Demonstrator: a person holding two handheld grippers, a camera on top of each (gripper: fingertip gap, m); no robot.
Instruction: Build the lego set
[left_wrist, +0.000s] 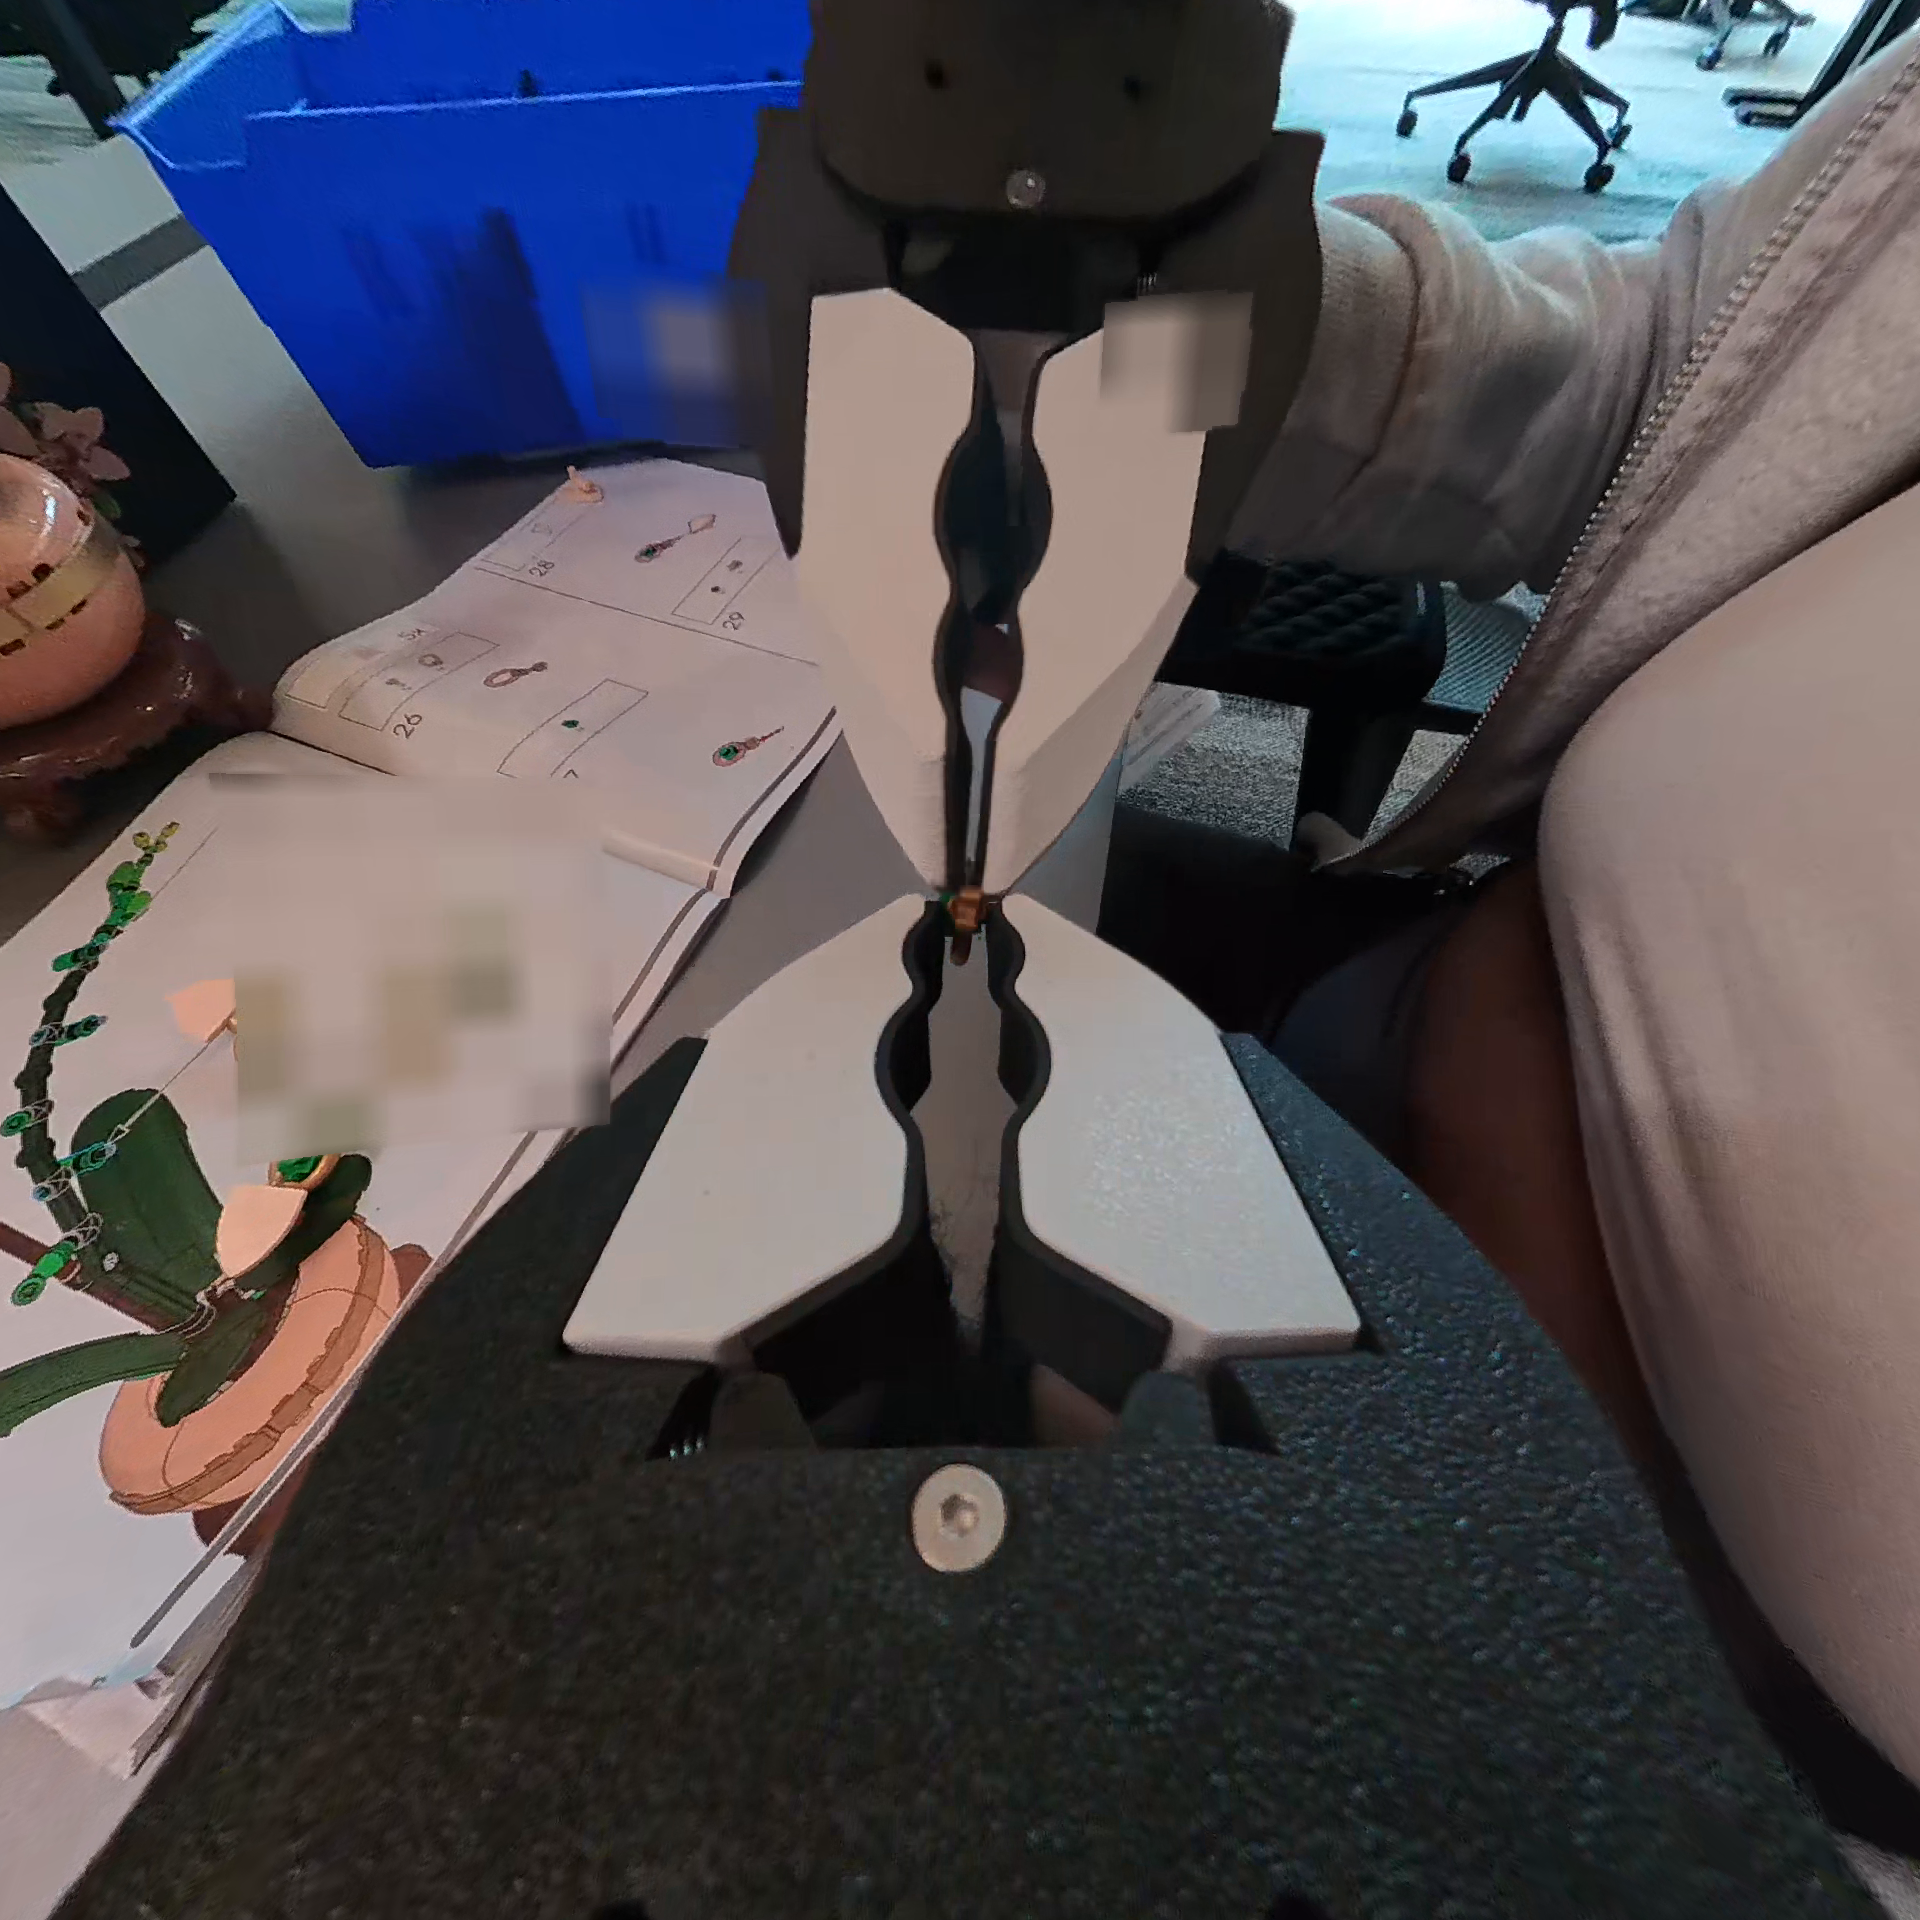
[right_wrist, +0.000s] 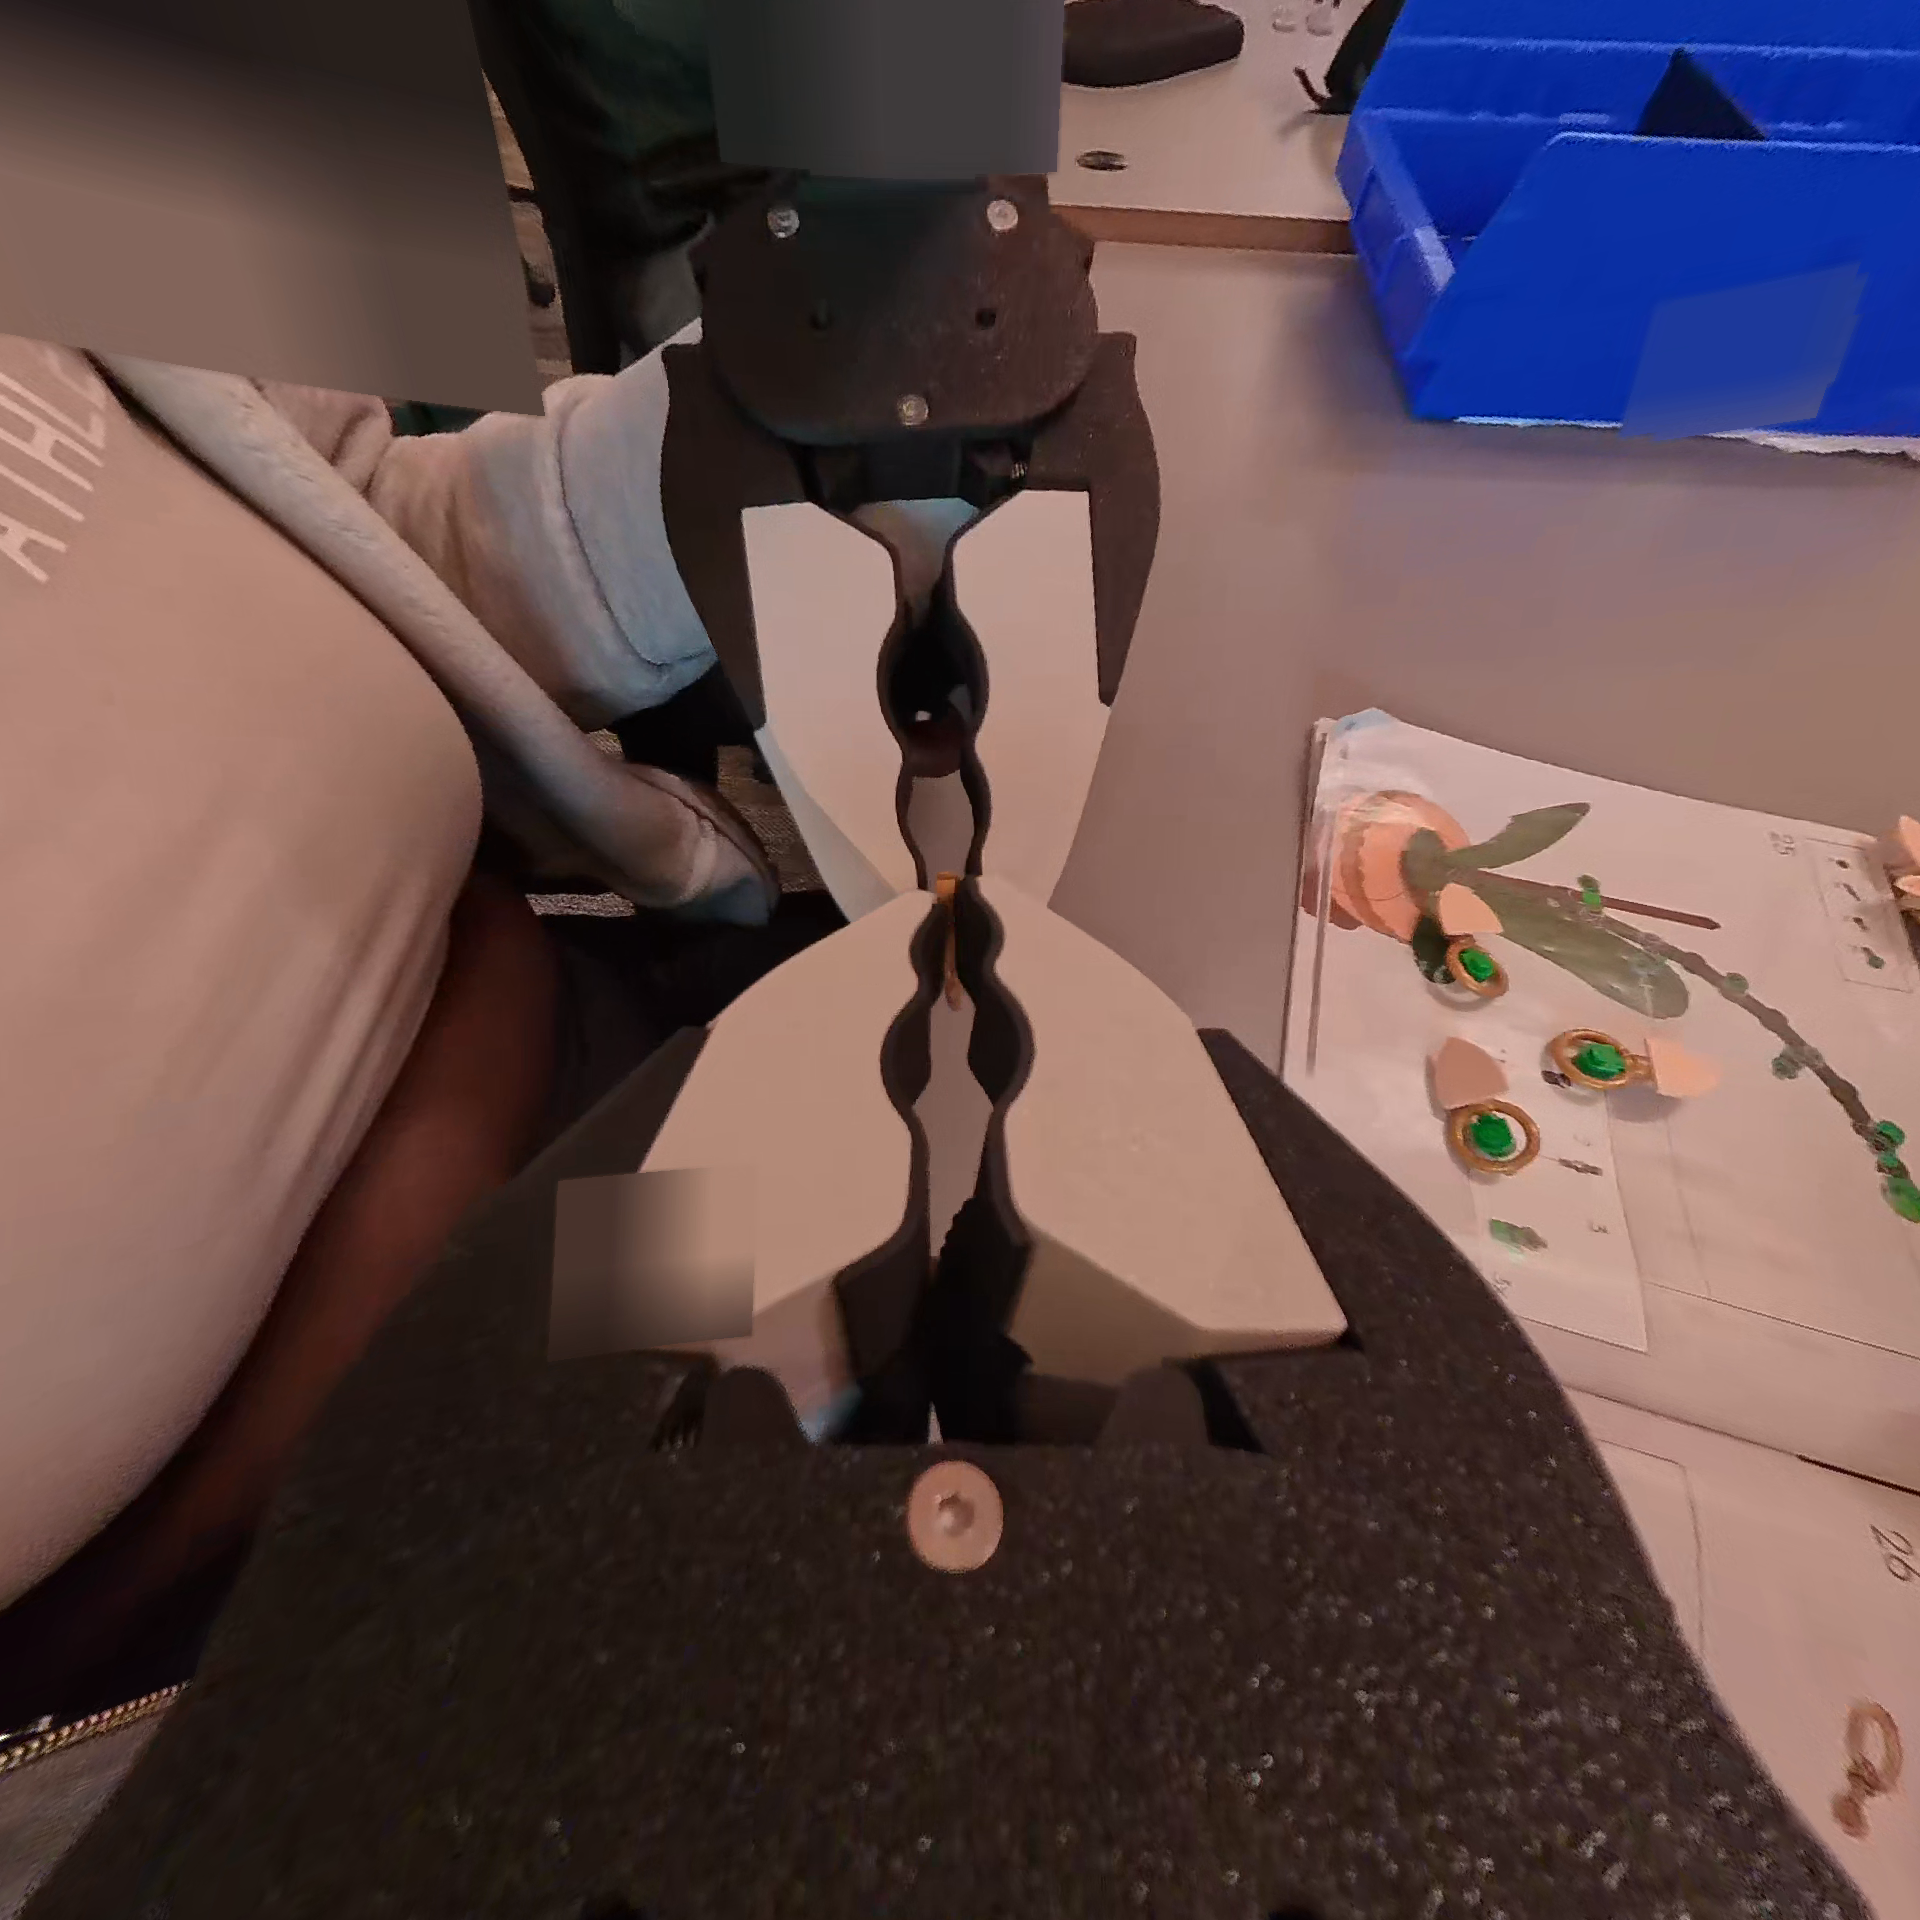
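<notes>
Two grippers meet tip to tip at the centre of both frames. In the left wrist view, my left gripper (left_wrist: 961, 914) fills the lower half and the right gripper (left_wrist: 971, 883) descends from the top; in the right wrist view the arrangement is mirrored, with my right gripper (right_wrist: 951, 899) below and the left gripper (right_wrist: 945, 883) above. Both pairs of jaws are closed to a narrow slit. Between the meeting tips sits a small gold piece (left_wrist: 968, 914) with a speck of green beside it; the same gold piece (right_wrist: 948, 940) shows in the right wrist view as a thin curved ring running back into my right jaws. I judge that each gripper pinches part of this small sub-assembly, though which one bears it I cannot tell.

Progress, as I read it: the pink pot model (left_wrist: 62, 623) stands at the left edge of the left wrist view, apparently already built. Three finished gold rings with green studs (right_wrist: 1496, 1138) lie on the open instruction booklet (right_wrist: 1714, 1247) at right of the right wrist view, on the tabletop (right_wrist: 1247, 520). A blue bin (left_wrist: 468, 260) stands at upper left. I judge the present step to be joining one more ring unit; the stem and the flowers pictured in the booklet are not visibly built.
</notes>
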